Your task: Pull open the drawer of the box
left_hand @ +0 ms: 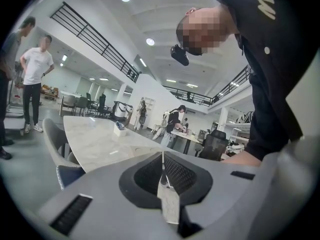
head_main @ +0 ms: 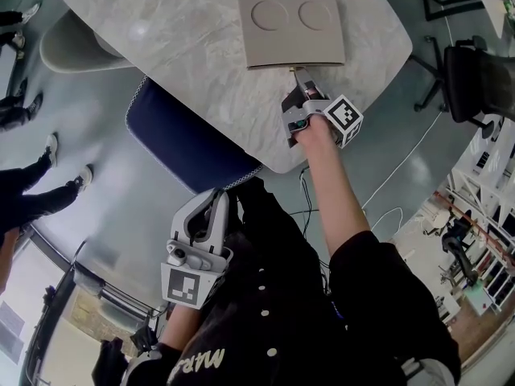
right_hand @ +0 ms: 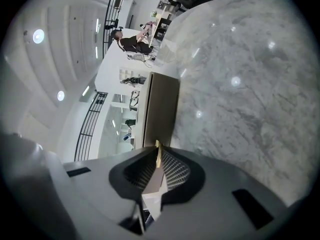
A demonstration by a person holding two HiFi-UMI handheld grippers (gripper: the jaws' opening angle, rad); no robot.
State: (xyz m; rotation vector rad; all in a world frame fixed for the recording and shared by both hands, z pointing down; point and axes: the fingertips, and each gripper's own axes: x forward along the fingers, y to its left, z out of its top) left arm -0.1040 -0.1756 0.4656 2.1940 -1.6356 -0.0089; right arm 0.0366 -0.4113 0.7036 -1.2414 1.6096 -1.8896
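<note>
Holds the left gripper [head_main: 216,203] well to the left of the box [head_main: 291,30] and far nearer the person, off the table [head_main: 185,47] and against a dark jacket. Keeps its jaws pressed flat together, nothing between them.

Leaves the box lying flat and low on the marble, two round recesses in its lid, the drawer seemingly not drawn out yet. Looks light and rigid, probably card or thin board, so likely to slide bodily across the smooth stone instead of yielding its drawer.

Offers just one purchase: a thin gold pull tab [head_main: 293,69] poking from the box's near edge.

Has the right gripper [head_main: 302,83] at that same edge, jaws closed down on the pull tab, the strip pinched between the pads. Calls for a straight, gentle pull away from the box. Seems flimsy enough to tear or slip if jerked. Might need the idle gripper pressing down on the lid.
</note>
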